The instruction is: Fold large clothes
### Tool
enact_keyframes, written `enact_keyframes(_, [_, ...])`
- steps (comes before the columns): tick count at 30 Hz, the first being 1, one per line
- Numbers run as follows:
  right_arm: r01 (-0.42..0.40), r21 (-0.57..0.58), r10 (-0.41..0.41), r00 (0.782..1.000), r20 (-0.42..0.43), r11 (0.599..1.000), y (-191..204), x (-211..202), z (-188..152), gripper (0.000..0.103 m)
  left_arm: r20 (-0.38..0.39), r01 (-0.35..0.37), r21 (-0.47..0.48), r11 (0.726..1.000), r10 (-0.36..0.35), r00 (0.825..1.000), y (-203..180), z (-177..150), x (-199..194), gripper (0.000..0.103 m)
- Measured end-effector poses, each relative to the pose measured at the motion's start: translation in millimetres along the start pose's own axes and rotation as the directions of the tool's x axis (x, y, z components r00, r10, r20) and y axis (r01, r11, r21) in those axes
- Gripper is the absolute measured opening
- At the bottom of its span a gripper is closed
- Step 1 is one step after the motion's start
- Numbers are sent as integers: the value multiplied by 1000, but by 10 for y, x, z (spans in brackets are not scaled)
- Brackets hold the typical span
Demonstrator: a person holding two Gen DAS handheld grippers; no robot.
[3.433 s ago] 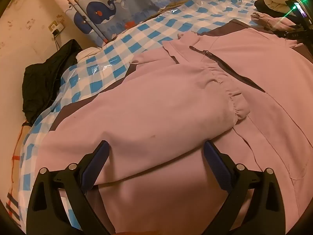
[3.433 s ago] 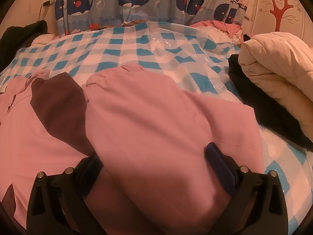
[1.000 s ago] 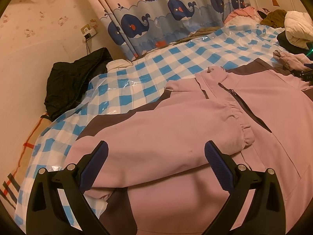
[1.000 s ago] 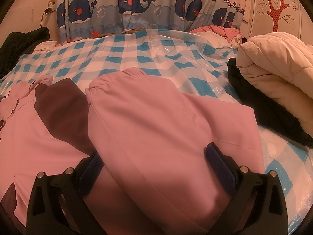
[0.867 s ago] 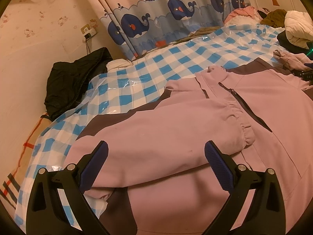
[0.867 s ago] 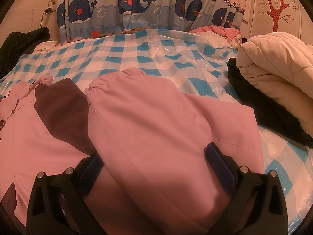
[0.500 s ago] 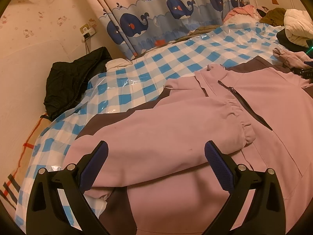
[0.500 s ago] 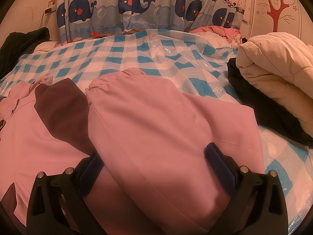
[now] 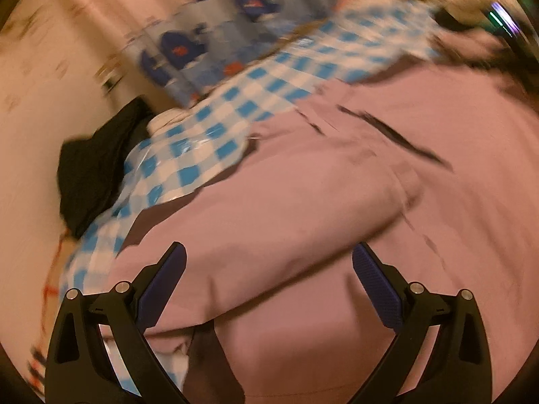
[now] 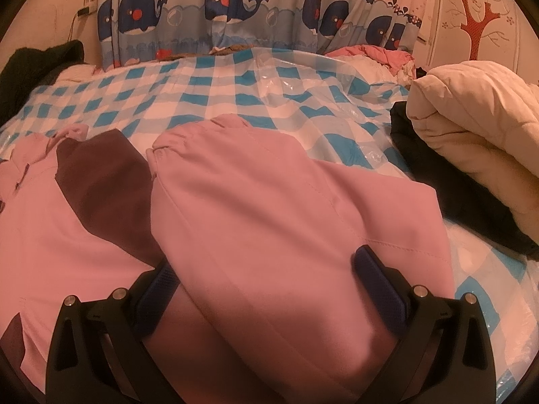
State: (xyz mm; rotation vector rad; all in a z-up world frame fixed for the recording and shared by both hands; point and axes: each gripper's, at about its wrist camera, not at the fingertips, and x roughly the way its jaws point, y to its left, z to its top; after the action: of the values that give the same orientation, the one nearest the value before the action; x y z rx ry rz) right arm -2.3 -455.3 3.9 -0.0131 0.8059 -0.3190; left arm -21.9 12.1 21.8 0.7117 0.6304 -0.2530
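Note:
A large pink jacket [image 9: 438, 175] with dark brown panels and a front zipper lies spread on a blue-and-white checked sheet [image 9: 209, 134]. Its left sleeve [image 9: 286, 202] is folded across the body. My left gripper [image 9: 269, 262] is open and empty just above that sleeve; the view is blurred by motion. In the right wrist view the right sleeve [image 10: 269, 208] lies folded over the jacket, cuff pointing away. My right gripper [image 10: 266, 272] is open with its jaws straddling the sleeve's near part.
A black garment [image 9: 97, 165] lies at the left by the wall. A cream quilted coat [image 10: 478, 121] lies on a black garment [image 10: 448, 185] at the right. A whale-print curtain [image 10: 235, 17] hangs behind the bed. Pink clothes [image 10: 377, 54] lie far back.
My left gripper has swung and dropped closer to the folded left sleeve, blurring its view. My right gripper and the right sleeve have not moved.

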Motion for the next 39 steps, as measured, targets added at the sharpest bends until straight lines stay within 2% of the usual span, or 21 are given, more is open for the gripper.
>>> enact_keyframes(2, [0,1,0,1000,1,1000,-21,-11,12,96,2,-25,93,995,25,1000,-90,-104,15,95])
enact_keyframes(4, [1,0,-1,1000,0,1000,-17,-10,10,96,5,-60,125,990,60,998,-129,-130,40,95])
enact_keyframes(11, [-14,3,14,999,-42,1000,0,25,87,96,-82,-172,65,983,177,981,-40,-3,467,95])
enact_keyframes(12, [-26,10,26,999,-43,1000,-6,24,99,96,-96,-160,38,986,163,982,4,43,544,89])
enact_keyframes(13, [-38,25,39,998,-41,999,-49,3,119,95,-115,-141,5,990,141,983,64,102,631,63])
enact_keyframes(16, [-139,192,142,990,1,971,-360,-137,158,67,-150,-112,-158,981,88,985,340,262,793,22])
enact_keyframes(18, [-212,338,206,977,52,917,-681,-243,170,66,-148,-117,-258,959,81,986,580,351,820,17])
enact_keyframes(20, [-269,482,242,963,119,834,-1091,-360,127,63,-120,-143,-383,913,105,987,993,424,730,16])
enact_keyframes(22, [-311,606,257,950,176,732,-1482,-450,25,63,-87,-127,-537,834,95,992,1481,402,621,15])
enact_keyframes(24, [-332,725,271,940,205,603,-1907,-478,-172,63,-60,-106,-706,700,91,994,2063,257,486,16])
enact_keyframes(26, [-327,820,270,938,219,470,-2258,-497,-428,63,-76,-117,-866,486,104,992,2732,-126,348,20])
enact_keyframes(27, [-318,849,267,939,219,421,-2368,-528,-541,65,-106,-137,-922,362,106,989,3035,-391,291,26])
enact_keyframes(28, [-320,869,265,936,229,377,-2452,-567,-654,68,-136,-158,-948,276,97,986,3229,-613,259,46])
enact_keyframes(29, [-323,889,267,933,241,326,-2515,-652,-799,73,-168,-180,-966,188,78,983,3429,-857,230,56])
enact_keyframes(31, [-335,892,286,925,250,303,-2455,-811,-958,79,-197,-198,-979,52,33,980,3704,-1378,78,72])
enact_keyframes(32, [-351,883,313,915,254,311,-2364,-865,-999,83,-206,-206,-978,24,14,978,3769,-1547,5,73])
enact_keyframes(33, [-378,866,369,895,252,326,-2200,-893,-1010,87,-215,-215,-977,11,4,977,3791,-1690,-93,74])
enact_keyframes(34, [-434,833,476,845,243,345,-1934,-890,-974,88,-213,-213,-977,27,-6,977,3763,-1815,-225,78])
enact_keyframes(37, [-519,749,662,735,146,411,-1218,-833,-763,90,-116,-95,-982,165,-123,986,3491,-1858,-375,88])
enact_keyframes(38, [-559,695,707,699,101,453,-912,-811,-556,91,-74,-34,-976,217,-178,981,3358,-1807,-365,88])
enact_keyframes(39, [-582,642,729,682,52,499,-668,-774,-376,94,-45,20,-964,265,-236,971,3202,-1708,-334,89])
